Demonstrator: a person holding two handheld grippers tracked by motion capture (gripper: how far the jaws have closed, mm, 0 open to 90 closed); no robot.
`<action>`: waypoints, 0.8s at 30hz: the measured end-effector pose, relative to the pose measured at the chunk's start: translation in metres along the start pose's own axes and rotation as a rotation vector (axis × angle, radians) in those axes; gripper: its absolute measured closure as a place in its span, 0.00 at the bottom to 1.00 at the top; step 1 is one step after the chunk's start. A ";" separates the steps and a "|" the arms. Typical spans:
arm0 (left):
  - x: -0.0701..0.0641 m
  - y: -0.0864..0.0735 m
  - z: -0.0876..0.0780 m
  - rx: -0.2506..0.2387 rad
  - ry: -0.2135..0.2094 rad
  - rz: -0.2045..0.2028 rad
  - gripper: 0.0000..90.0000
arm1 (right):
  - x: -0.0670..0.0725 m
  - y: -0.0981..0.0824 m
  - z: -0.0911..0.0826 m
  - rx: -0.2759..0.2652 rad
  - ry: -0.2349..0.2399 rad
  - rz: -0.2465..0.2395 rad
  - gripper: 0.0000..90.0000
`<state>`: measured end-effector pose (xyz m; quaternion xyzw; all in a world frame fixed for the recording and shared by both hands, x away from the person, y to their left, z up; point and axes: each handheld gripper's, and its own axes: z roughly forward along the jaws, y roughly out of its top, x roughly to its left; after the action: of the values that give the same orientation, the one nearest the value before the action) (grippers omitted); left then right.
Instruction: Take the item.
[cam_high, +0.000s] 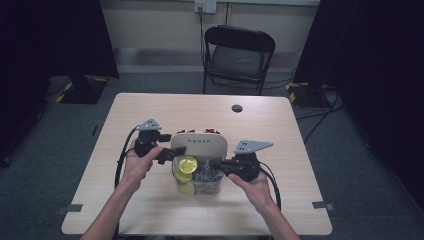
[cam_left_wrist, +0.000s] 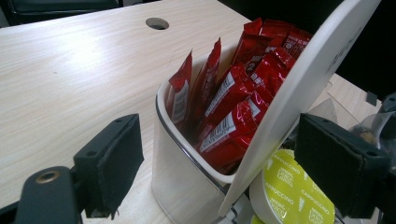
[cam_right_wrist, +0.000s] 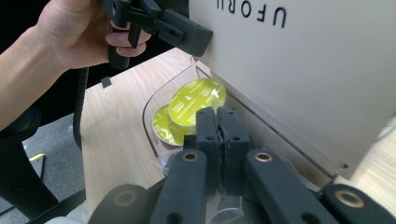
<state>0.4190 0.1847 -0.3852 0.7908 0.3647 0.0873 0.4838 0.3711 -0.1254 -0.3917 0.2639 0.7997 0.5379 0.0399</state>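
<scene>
2 yellow capsules (cam_right_wrist: 189, 109), 1 clear box (cam_left_wrist: 187, 186), 1 white lid (cam_right_wrist: 299, 70), several red sachets (cam_left_wrist: 233, 107), 1 chair (cam_high: 237, 57)

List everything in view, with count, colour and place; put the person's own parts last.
table: one, light wood, centre of the high view
hole in the table: one, dark, far side
organiser box: one, clear, near middle of the table
lid: one, off-white with dark lettering, raised on edge across the box
sachets: several, red, standing in the compartment behind the lid
capsules: at least two, yellow-green tops, front compartment
folding chair: one, black, beyond the table
left gripper: one, black, jaws open either side of the lid and box
right gripper: one, black, jaws shut, over the front compartment
left hand: one, holding the left gripper
right hand: one, holding the right gripper
</scene>
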 end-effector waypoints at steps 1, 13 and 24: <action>0.000 0.000 0.000 0.000 -0.001 -0.001 0.17 | 0.000 0.000 -0.002 -0.002 -0.003 0.002 0.99; 0.001 0.000 0.000 -0.002 -0.004 -0.002 0.17 | -0.005 0.000 -0.020 -0.033 -0.025 0.015 0.99; 0.001 0.000 0.001 -0.003 -0.010 -0.006 0.16 | -0.014 -0.001 -0.043 -0.074 -0.053 0.042 0.99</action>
<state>0.4200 0.1852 -0.3859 0.7894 0.3647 0.0823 0.4869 0.3681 -0.1684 -0.3782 0.2930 0.7721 0.5607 0.0597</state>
